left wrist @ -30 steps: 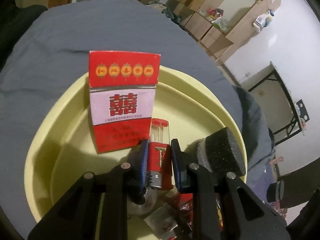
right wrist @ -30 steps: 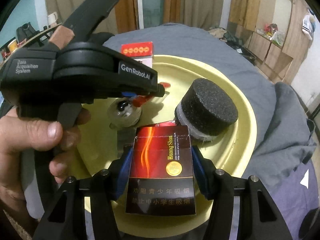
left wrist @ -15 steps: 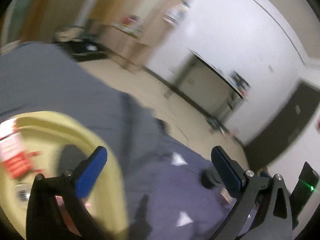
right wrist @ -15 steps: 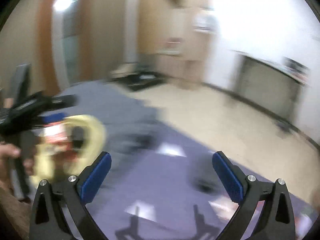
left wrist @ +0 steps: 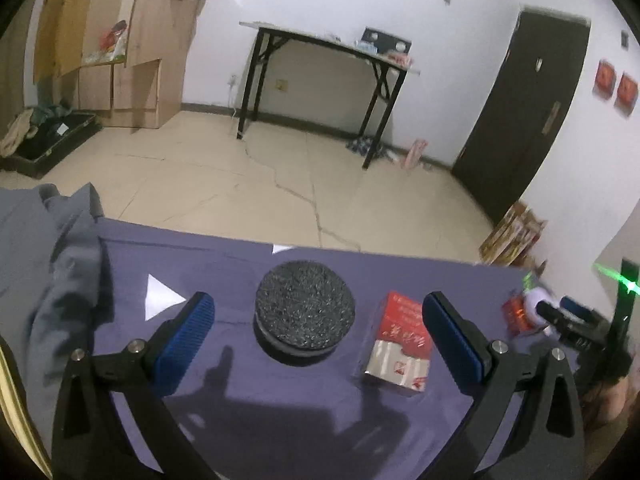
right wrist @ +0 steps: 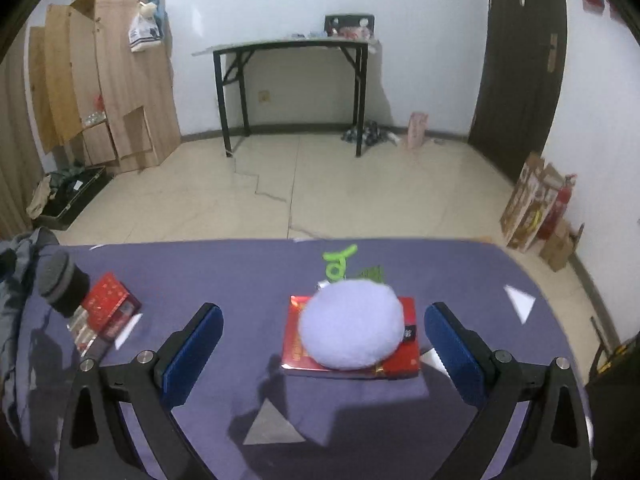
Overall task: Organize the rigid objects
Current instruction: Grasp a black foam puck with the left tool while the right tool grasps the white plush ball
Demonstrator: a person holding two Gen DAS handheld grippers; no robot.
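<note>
In the left wrist view my left gripper (left wrist: 318,332) is open and empty over the purple table cloth (left wrist: 240,412). A black foam disc (left wrist: 305,314) lies between its fingers, a little ahead. A red and white cigarette pack (left wrist: 400,342) lies by the right finger. In the right wrist view my right gripper (right wrist: 323,344) is open and empty. A white round puff (right wrist: 352,330) rests on a red flat pack (right wrist: 406,350) between its fingers. The foam disc (right wrist: 60,282) and the red pack (right wrist: 108,308) sit far left.
A grey cloth (left wrist: 48,280) is bunched at the table's left. A yellow basin rim (left wrist: 12,400) shows at the far left edge. A green looped item (right wrist: 338,264) lies behind the puff. The other gripper (left wrist: 576,324) shows at right. Beyond the table edge is tiled floor (right wrist: 320,188).
Both grippers let go of the lighter and the dark cigarette pack in the yellow basin, opened wide, and swung right to face the purple cloth and its objects.
</note>
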